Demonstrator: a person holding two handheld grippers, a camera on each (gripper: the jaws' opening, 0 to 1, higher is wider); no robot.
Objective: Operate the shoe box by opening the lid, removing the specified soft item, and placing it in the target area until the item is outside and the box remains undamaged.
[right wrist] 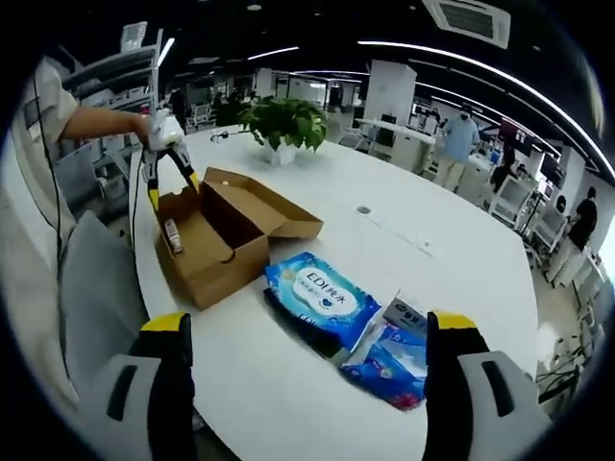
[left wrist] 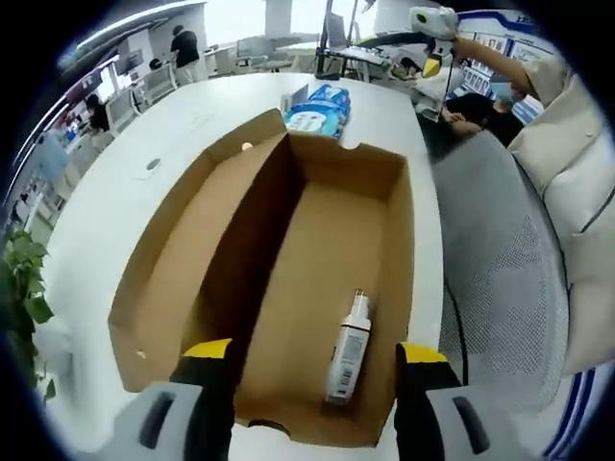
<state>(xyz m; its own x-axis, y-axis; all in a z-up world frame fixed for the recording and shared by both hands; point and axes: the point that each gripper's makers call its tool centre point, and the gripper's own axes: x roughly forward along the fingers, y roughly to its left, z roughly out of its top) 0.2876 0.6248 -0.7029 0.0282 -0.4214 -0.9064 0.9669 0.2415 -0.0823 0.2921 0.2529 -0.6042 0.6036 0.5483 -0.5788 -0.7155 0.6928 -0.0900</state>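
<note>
Lying right of box (right wrist: pixel 223 240), wipes pack (right wrist: pixel 322 296)

Left gripper view: close above the open box (left wrist: pixel 288 288), looking steeply down into it and along the table (left wrist: pixel 115 192) toward the blue packs (left wrist: pixel 317 108) beyond. Right gripper view: farther back, at the table's opposite end, facing across the packs (right wrist: pixel 322 293) toward the box (right wrist: pixel 226 235). Shared: box, packs, table (right wrist: pixel 442 259), and each view catches the other gripper.

Matt brown cardboard shoe box (left wrist: pixel 288 288), glossy plastic wipes pack (right wrist: pixel 322 293), smooth white table (right wrist: pixel 442 279)
</note>
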